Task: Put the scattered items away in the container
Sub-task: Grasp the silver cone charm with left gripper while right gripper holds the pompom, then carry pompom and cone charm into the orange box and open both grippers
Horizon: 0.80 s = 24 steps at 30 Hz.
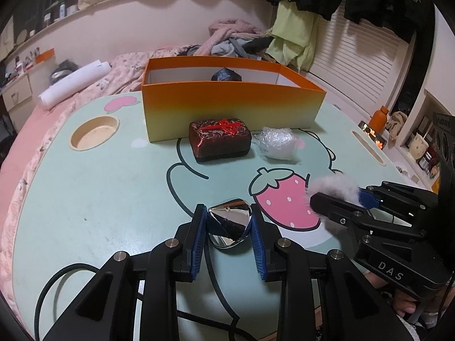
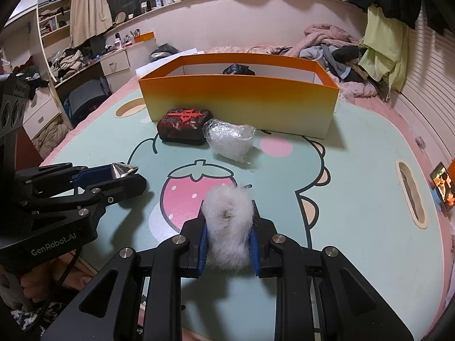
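As both fingers clench | left: faceted mirror-silver piece (image 1: 229,223) | right: white fur tuft (image 2: 229,227)

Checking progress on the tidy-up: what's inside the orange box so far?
Over the front wall of the orange box, only the top of one dark crumpled item shows, near the back wall. The front wall hides the box floor, so anything lying lower cannot be seen.

Both wrist cams sit close above the surface (image 1: 85,187), angled down toward the box (image 1: 227,105); left view sits left, both share it.
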{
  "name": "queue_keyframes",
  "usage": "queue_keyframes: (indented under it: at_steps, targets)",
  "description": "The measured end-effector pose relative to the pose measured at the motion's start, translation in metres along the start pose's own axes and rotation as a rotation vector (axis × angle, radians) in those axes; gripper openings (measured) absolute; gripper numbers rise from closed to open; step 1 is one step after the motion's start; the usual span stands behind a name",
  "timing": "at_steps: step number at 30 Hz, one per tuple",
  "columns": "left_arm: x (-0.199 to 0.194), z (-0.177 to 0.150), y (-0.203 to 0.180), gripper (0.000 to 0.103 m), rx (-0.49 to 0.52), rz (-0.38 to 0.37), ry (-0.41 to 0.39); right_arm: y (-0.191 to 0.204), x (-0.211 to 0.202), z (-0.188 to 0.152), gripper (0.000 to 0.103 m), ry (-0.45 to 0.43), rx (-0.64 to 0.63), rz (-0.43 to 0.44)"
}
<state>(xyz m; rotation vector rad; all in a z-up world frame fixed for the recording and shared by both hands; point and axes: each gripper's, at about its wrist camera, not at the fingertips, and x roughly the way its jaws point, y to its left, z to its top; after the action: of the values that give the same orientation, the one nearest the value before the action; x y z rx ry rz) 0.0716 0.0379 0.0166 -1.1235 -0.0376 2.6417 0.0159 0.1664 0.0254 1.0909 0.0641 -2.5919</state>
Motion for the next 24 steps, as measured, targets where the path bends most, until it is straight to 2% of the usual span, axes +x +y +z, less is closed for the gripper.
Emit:
queue_keyframes:
  at_steps: [8, 13, 20, 24]
  targets:
    - [-0.001, 0.001, 0.005, 0.028, -0.011, 0.005, 0.000, -0.003, -0.003, 0.003, 0.025, -0.007, 0.007, 0.014]
    - [-0.008, 0.011, 0.004, 0.028, 0.000, 0.022, -0.031, -0.006, -0.009, 0.010, 0.025, -0.027, 0.007, 0.018]
    - [-0.018, 0.045, 0.006, 0.028, 0.004, 0.014, -0.091, -0.015, -0.017, 0.040, 0.025, -0.074, 0.026, 0.045]
    - [-0.019, 0.081, 0.017, 0.028, -0.019, -0.033, -0.113, -0.023, -0.020, 0.068, 0.025, -0.115, 0.049, 0.058]
